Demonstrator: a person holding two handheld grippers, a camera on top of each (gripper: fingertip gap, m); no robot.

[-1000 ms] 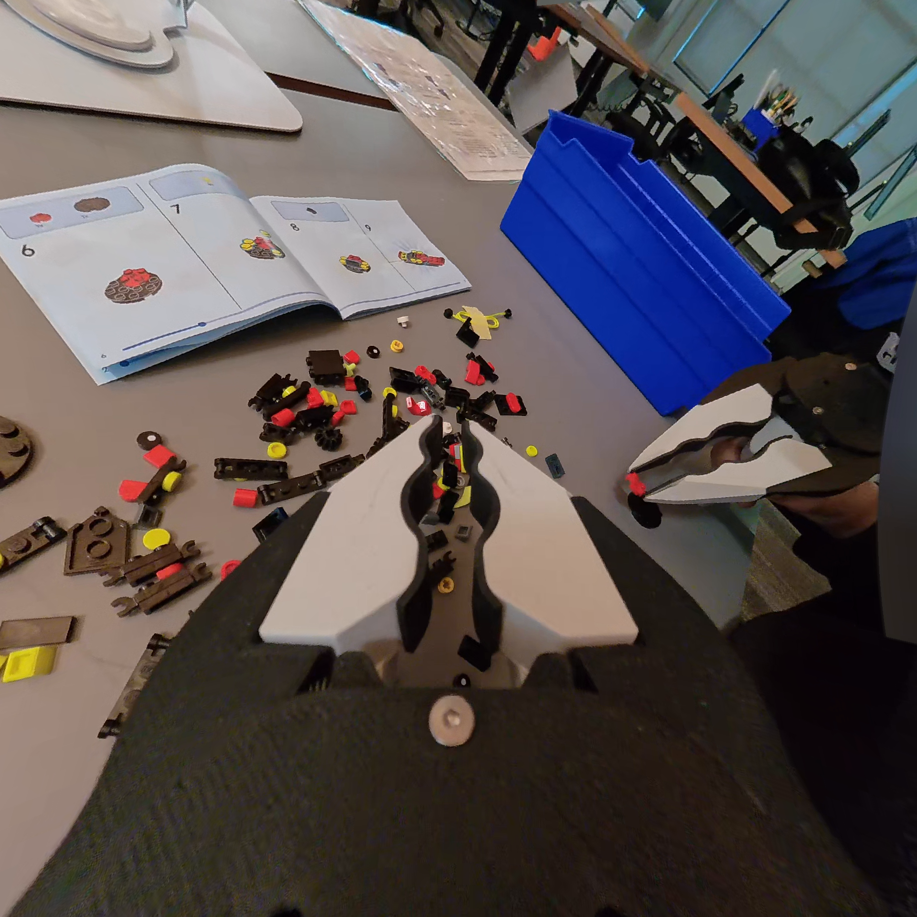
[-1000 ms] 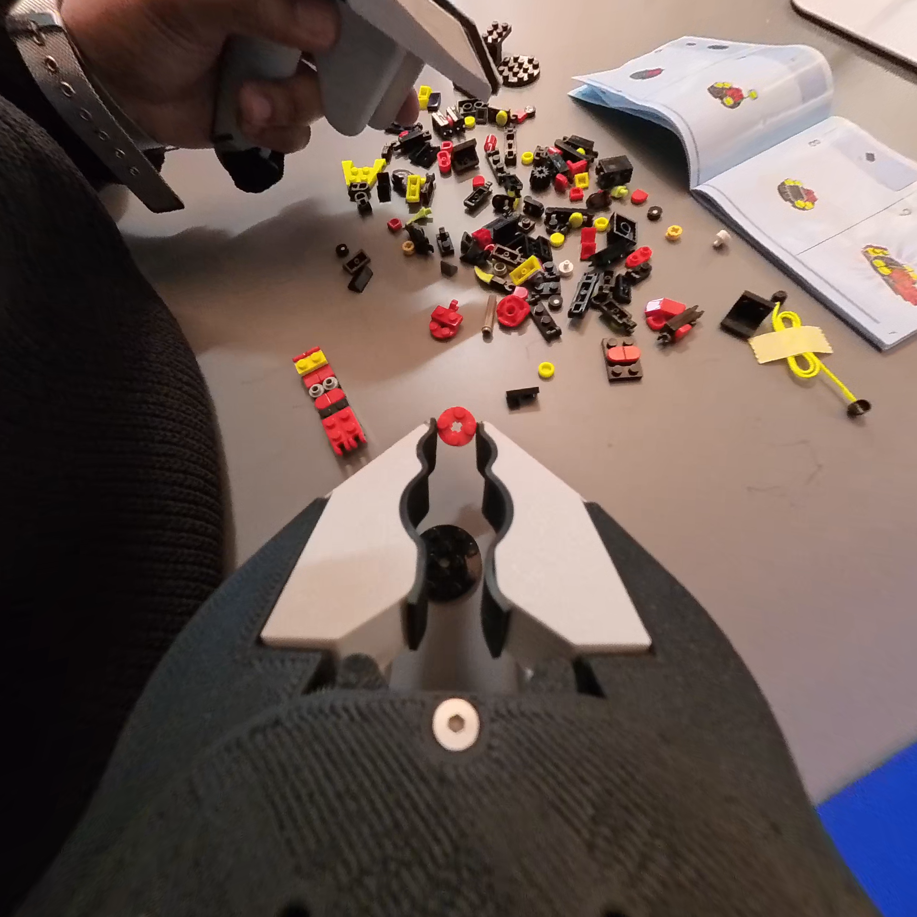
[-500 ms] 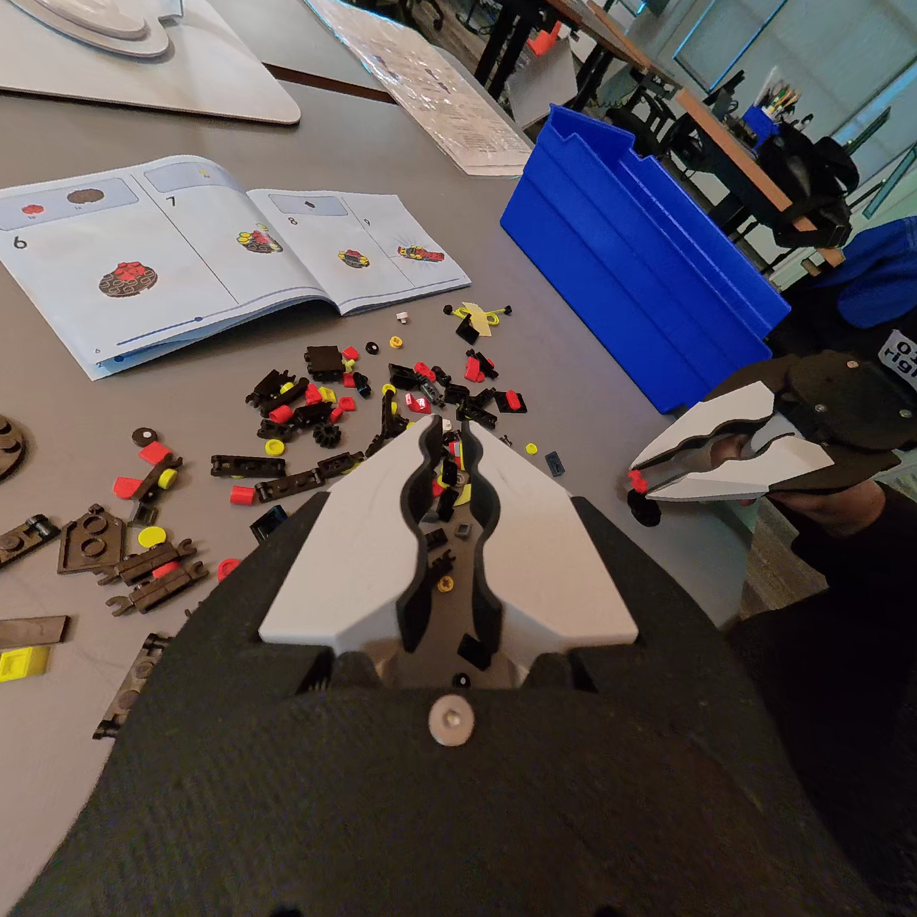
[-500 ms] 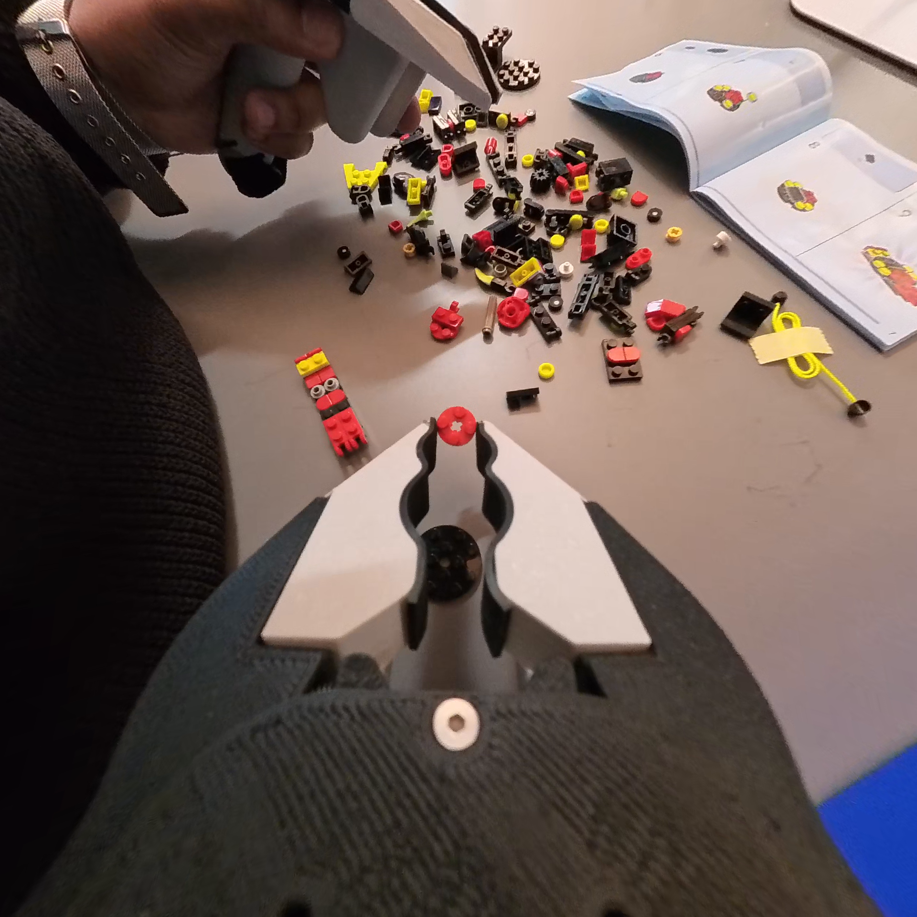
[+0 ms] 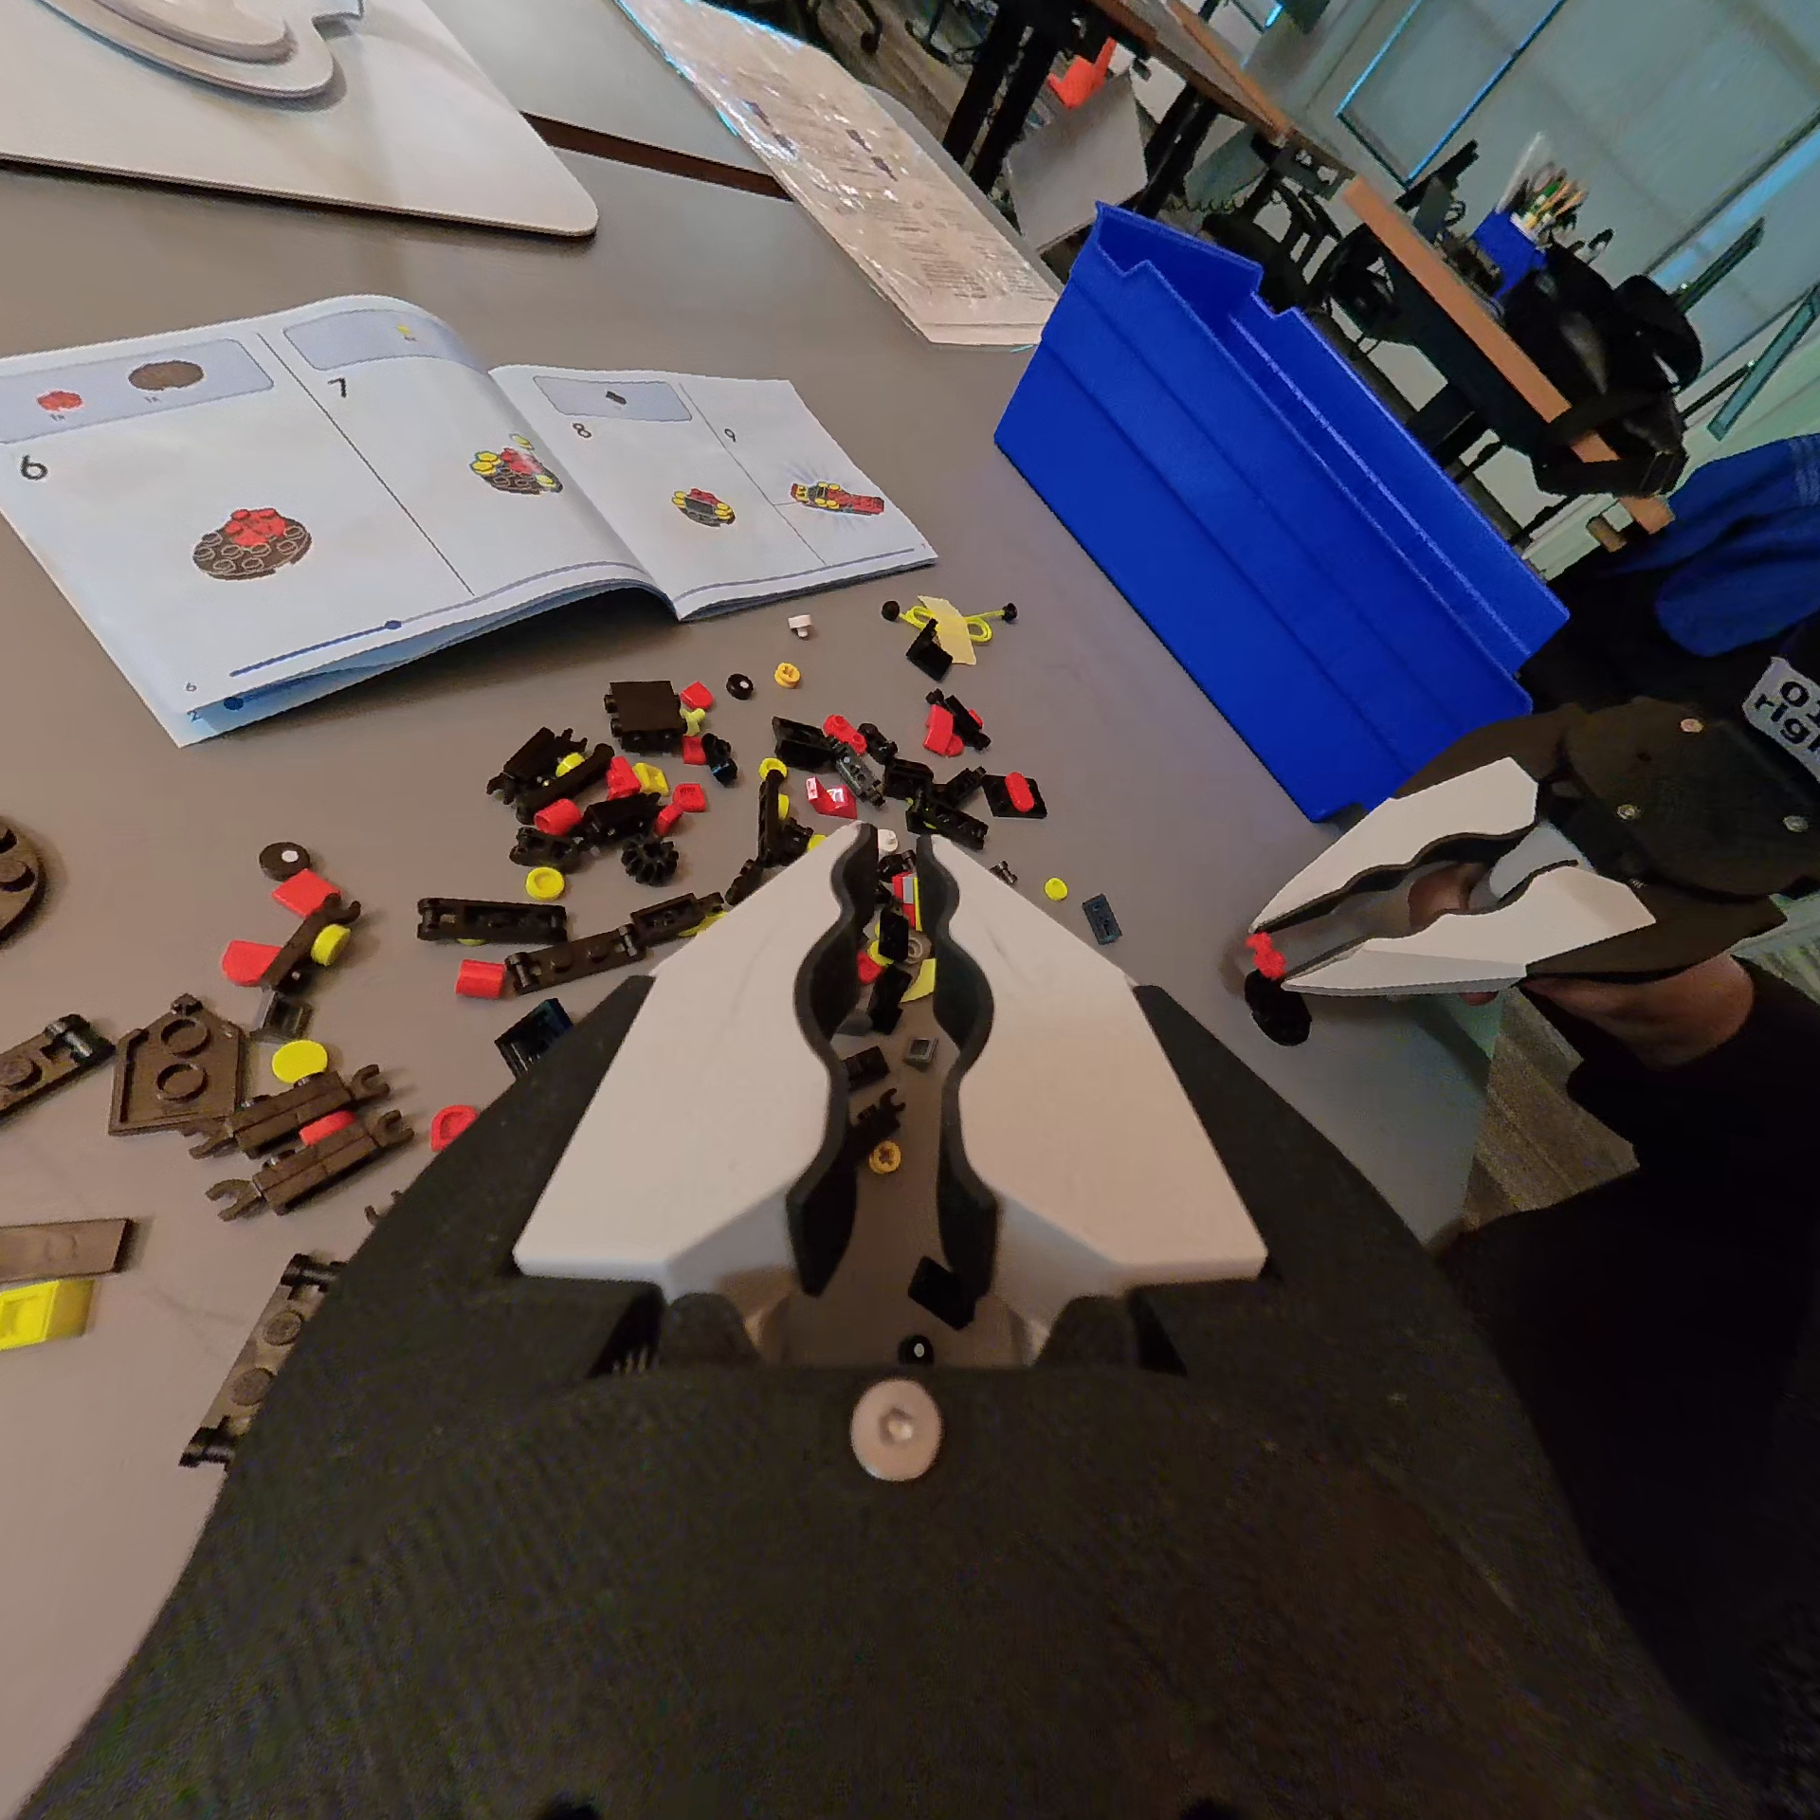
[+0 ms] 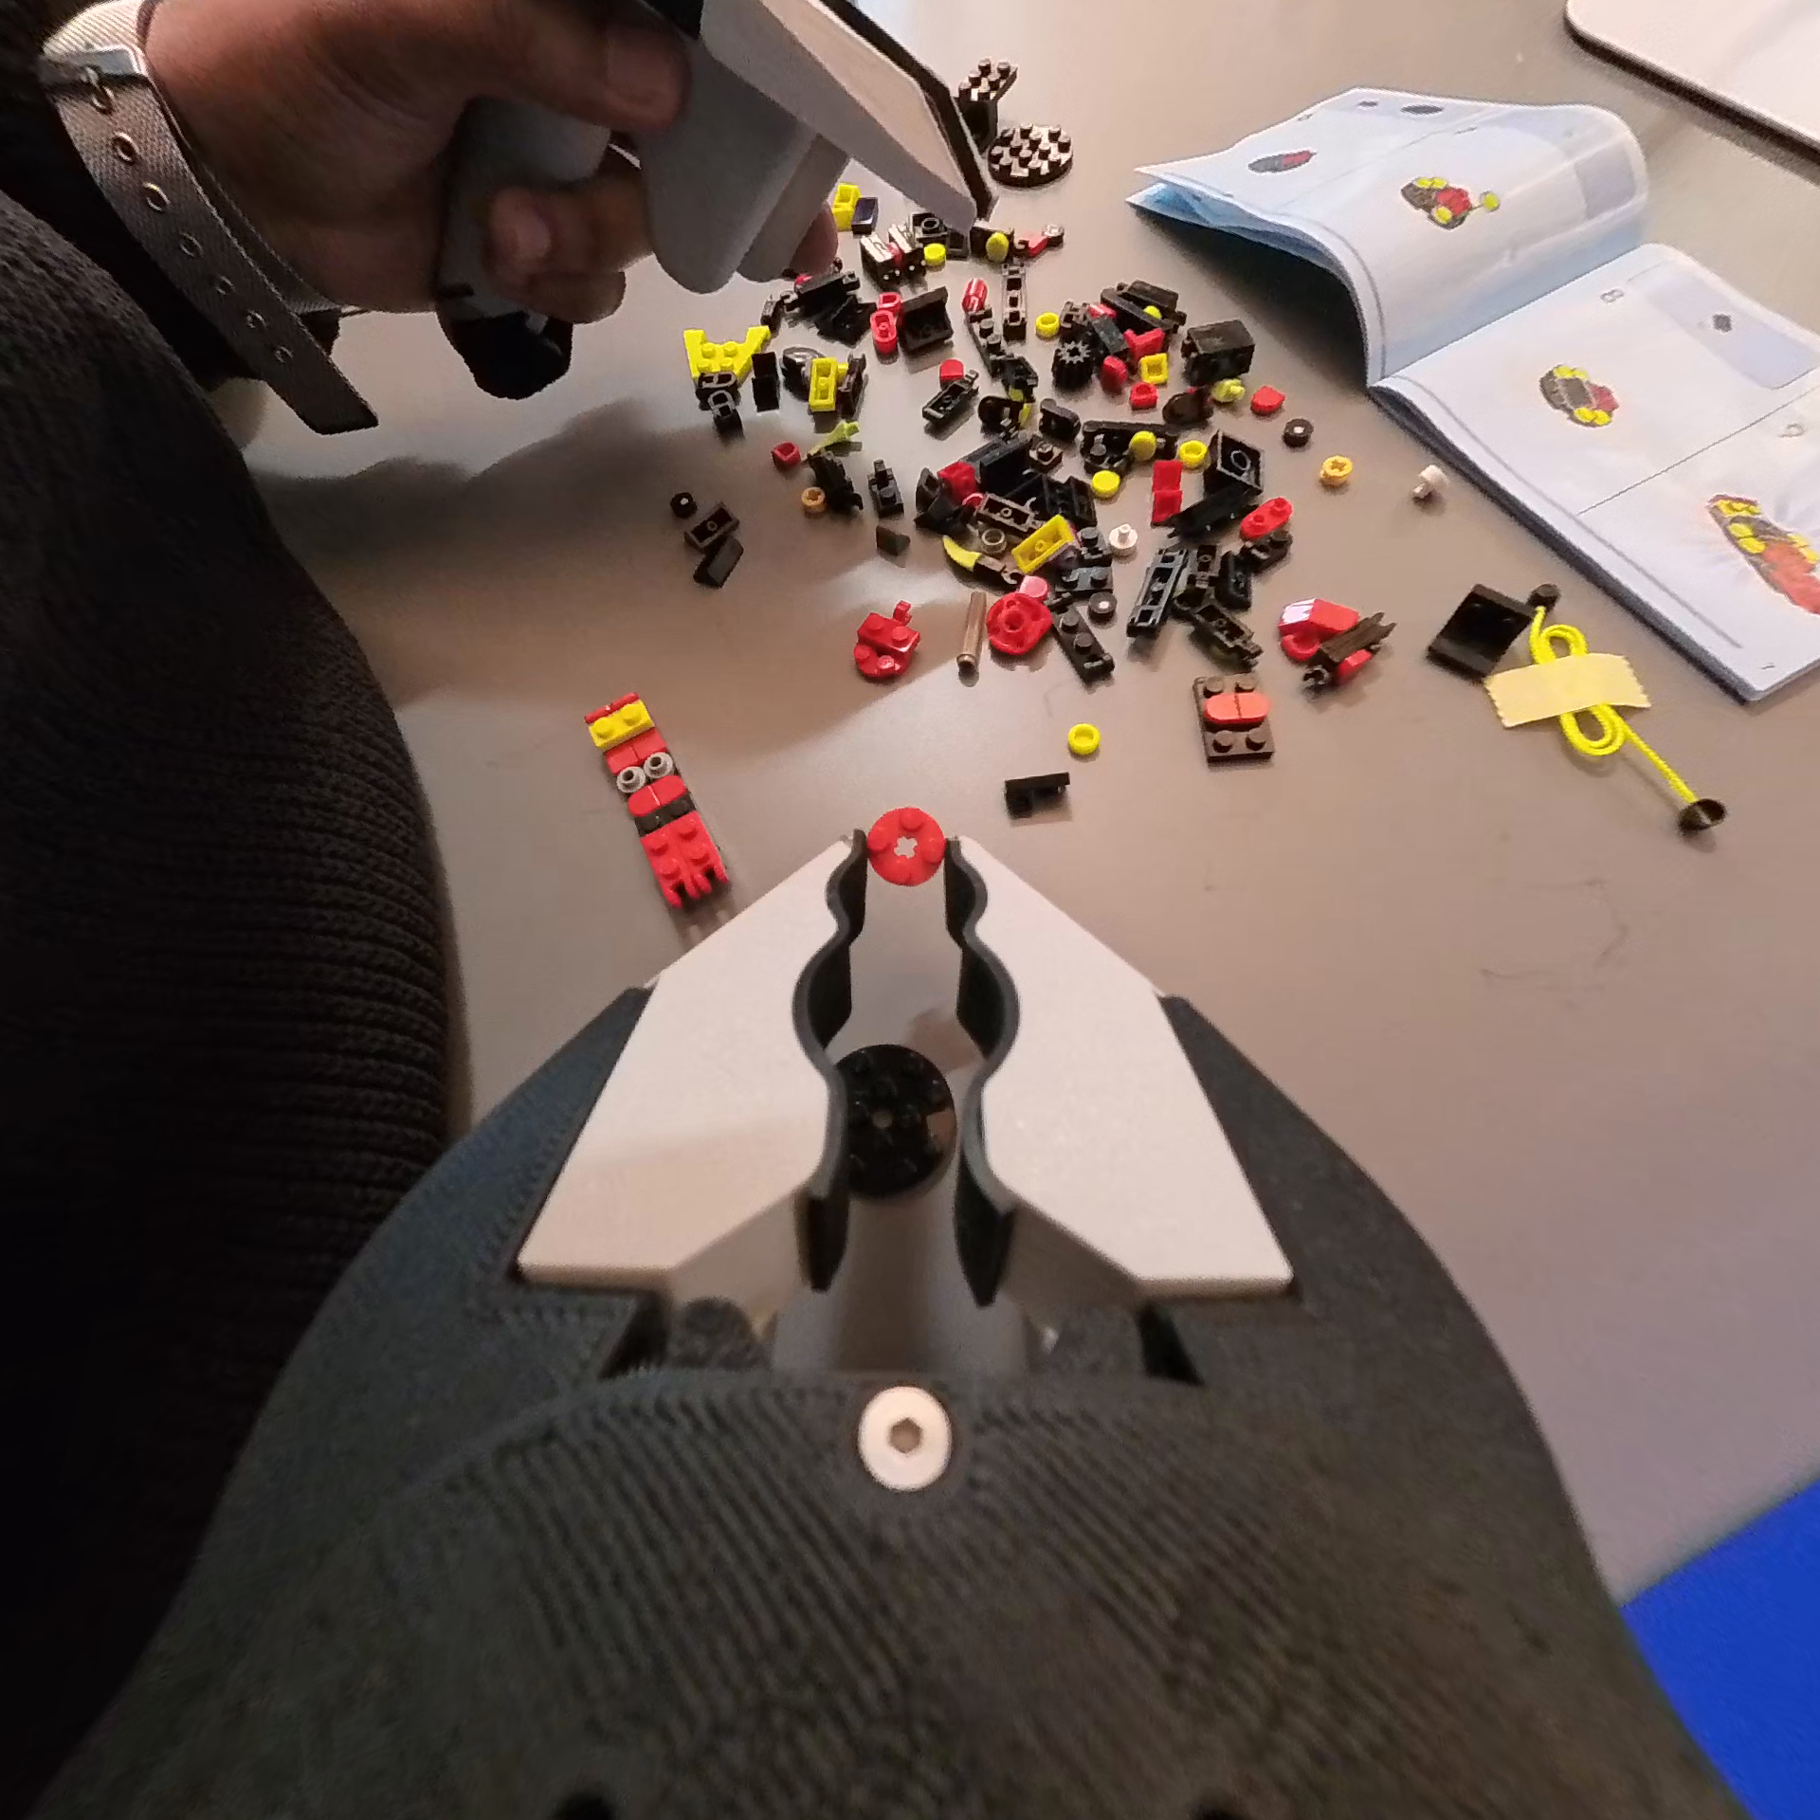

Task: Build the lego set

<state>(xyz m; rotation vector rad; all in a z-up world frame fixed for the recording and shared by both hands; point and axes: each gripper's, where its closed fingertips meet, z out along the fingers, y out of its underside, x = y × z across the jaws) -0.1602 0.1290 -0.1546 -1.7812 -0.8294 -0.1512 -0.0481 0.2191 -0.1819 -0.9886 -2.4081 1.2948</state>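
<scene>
Loose red, yellow and black lego pieces (image 5: 748,788) lie in a pile on the grey table, also in the right wrist view (image 6: 1064,463). My left gripper (image 5: 894,839) hovers over the pile, empty, its jaws a narrow gap apart; it shows at the top of the right wrist view (image 6: 970,197). My right gripper (image 6: 906,852) is shut on a small red round plate (image 6: 906,845) near the table's edge, also in the left wrist view (image 5: 1264,953). A black round plate (image 6: 891,1118) lies under it. A red, yellow and black sub-assembly (image 6: 655,793) lies to its left.
An open instruction booklet (image 5: 394,512) lies beyond the pile. A blue bin (image 5: 1280,552) stands at the right by the table edge. A yellow string with tape (image 6: 1576,709) lies near the booklet. A bigger dark round plate (image 6: 1031,153) sits at the far side. A white board (image 5: 295,128) lies behind. My hands' fingertips stand some 15 centimeters from each other.
My left gripper has sunk slightly toward the pile. My right gripper has held still with the red round plate in it.
</scene>
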